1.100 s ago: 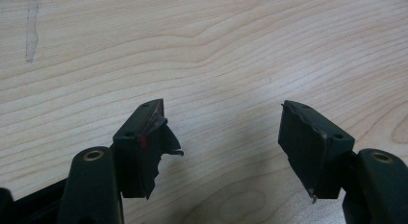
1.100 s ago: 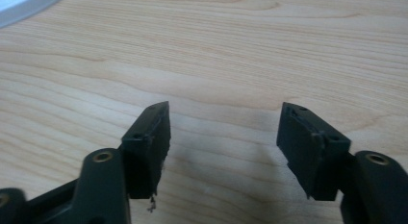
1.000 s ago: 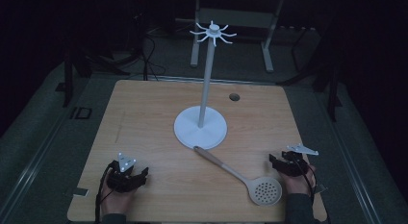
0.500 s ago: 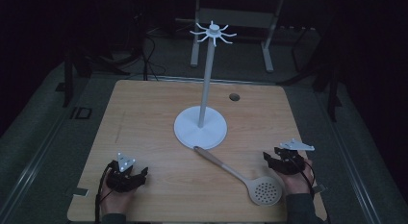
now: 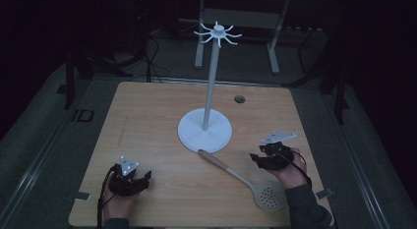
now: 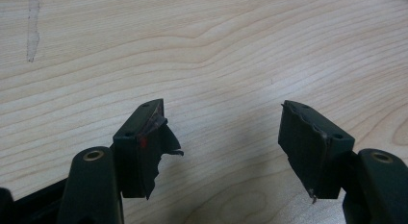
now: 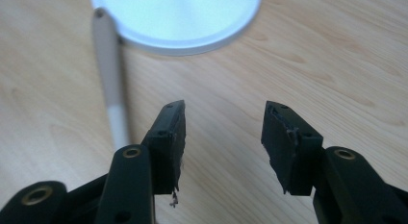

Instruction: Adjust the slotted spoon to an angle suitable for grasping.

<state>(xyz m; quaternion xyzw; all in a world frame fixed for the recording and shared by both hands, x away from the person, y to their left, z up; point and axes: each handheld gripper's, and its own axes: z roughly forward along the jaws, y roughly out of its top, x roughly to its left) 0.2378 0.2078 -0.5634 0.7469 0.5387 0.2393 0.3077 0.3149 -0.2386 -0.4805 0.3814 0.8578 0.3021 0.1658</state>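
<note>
nothing was picked up yet — the beige slotted spoon point(image 5: 246, 177) lay flat on the wooden table point(image 5: 157, 121), handle tip by the white hook stand point(image 5: 205, 133). my right hand-held gripper point(image 7: 223, 125) had been narrowing, empty; the left hand-held gripper point(image 6: 221, 132) gaped, idle — lifting and hanging remained.

The table point(image 5: 147, 116) is pale wood with a wavy grain, light tan with a few darker knots. The stand point(image 5: 205, 130) is white all over, base, pole and hooks, and the spoon point(image 5: 246, 180) is beige-grey with a dotted bowl. Both grippers, left point(image 5: 129, 182) and right point(image 5: 270, 157), are black with brass-coloured rivets; the left one's pad point(image 6: 144, 142) shows a small red spot.
</note>
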